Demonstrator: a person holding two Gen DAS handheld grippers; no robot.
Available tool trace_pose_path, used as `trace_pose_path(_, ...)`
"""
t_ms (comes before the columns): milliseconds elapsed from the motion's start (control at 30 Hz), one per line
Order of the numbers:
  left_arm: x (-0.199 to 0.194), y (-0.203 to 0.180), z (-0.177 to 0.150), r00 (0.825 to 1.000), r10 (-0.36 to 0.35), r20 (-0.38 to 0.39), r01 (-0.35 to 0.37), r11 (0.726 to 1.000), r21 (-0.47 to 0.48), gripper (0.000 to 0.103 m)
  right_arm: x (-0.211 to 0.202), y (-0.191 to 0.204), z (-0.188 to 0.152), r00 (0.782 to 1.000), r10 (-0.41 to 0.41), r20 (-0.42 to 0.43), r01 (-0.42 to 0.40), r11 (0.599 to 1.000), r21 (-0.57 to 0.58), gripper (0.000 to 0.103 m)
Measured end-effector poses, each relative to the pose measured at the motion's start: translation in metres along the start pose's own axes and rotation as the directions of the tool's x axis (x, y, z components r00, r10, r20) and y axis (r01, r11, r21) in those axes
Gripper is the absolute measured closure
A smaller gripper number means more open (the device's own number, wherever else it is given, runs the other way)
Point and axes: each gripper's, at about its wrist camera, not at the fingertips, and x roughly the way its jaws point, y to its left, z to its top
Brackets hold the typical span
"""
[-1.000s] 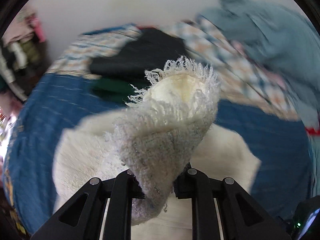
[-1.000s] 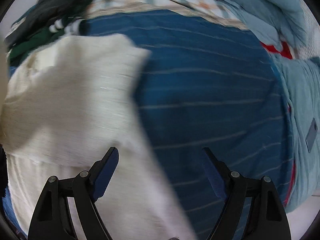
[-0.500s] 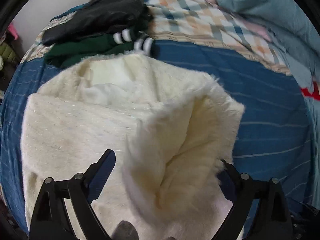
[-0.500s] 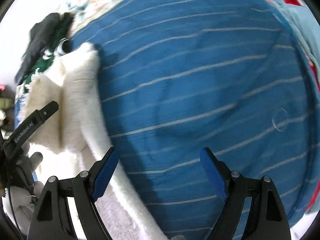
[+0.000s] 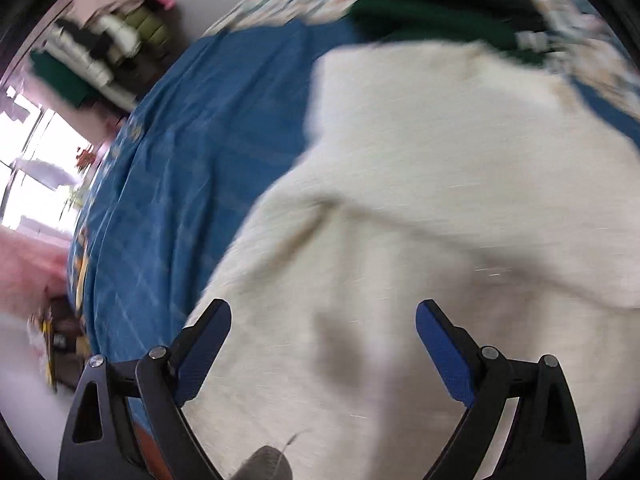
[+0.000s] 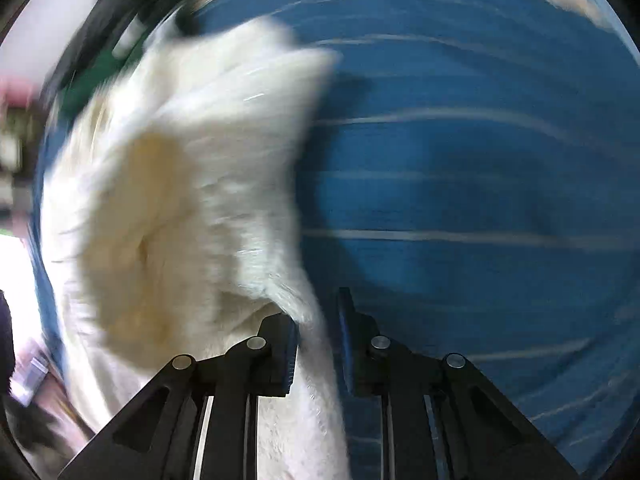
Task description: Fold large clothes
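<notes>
A large fluffy cream garment (image 5: 420, 184) lies on a blue striped bedspread (image 5: 192, 152). My left gripper (image 5: 322, 320) is open and empty, hovering just above the garment's near part. In the right wrist view the garment (image 6: 188, 184) fills the left half, with the bedspread (image 6: 480, 184) on the right. My right gripper (image 6: 318, 320) is shut on the garment's right edge, with fabric pinched between the blue pads. Both views are motion-blurred.
A dark green and black pile of clothes (image 5: 432, 8) sits at the far end of the bed. A rack of clothes (image 5: 104, 52) stands by a bright window at the left. The bed's left edge and floor (image 5: 36, 320) show at lower left.
My left gripper let go of the fringed cream edge, opened, and swung left over the garment. My right gripper moved left onto the garment's edge and shut on it.
</notes>
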Motion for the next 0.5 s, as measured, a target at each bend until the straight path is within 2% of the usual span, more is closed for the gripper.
trace_pose_path(33, 0.013, 0.009, -0.001, 1.0, 0.013, -0.016, -0.013, 1.0, -0.019, 0.009, 0.004, -0.019, -0.003, 1.0, 0.011, -0.009, -0.01, 0.996, 0.084, 0.084)
trace_pose_path(100, 0.031, 0.019, 0.001, 0.999, 0.036, -0.037, -0.037, 0.999, -0.033, 0.009, 0.009, -0.028, -0.007, 1.0, 0.021, -0.022, -0.018, 0.991, 0.134, 0.084)
trace_pose_path(233, 0.046, 0.032, 0.014, 0.999, 0.034, -0.027, -0.035, 0.997, -0.067, 0.009, -0.01, -0.005, -0.002, 1.0, -0.03, -0.003, 0.03, 0.997, 0.076, 0.071)
trace_pose_path(367, 0.069, 0.025, 0.041, 0.998, 0.066, -0.019, -0.067, 0.997, -0.04, 0.008, -0.002, 0.008, 0.004, 0.995, -0.098, -0.03, 0.098, 0.995, -0.013, 0.071)
trace_pose_path(433, 0.096, 0.026, 0.056, 0.995, 0.09, -0.05, -0.091, 0.996, -0.02, 0.0, 0.005, 0.013, 0.005, 0.991, -0.127, -0.035, 0.125, 0.991, -0.039, 0.072)
trace_pose_path(500, 0.11, 0.031, 0.067, 0.997, 0.053, -0.056, -0.056, 0.997, -0.047, 0.0, 0.007, 0.01, 0.009, 0.989, -0.143, -0.028, 0.142, 0.989, -0.032, 0.072)
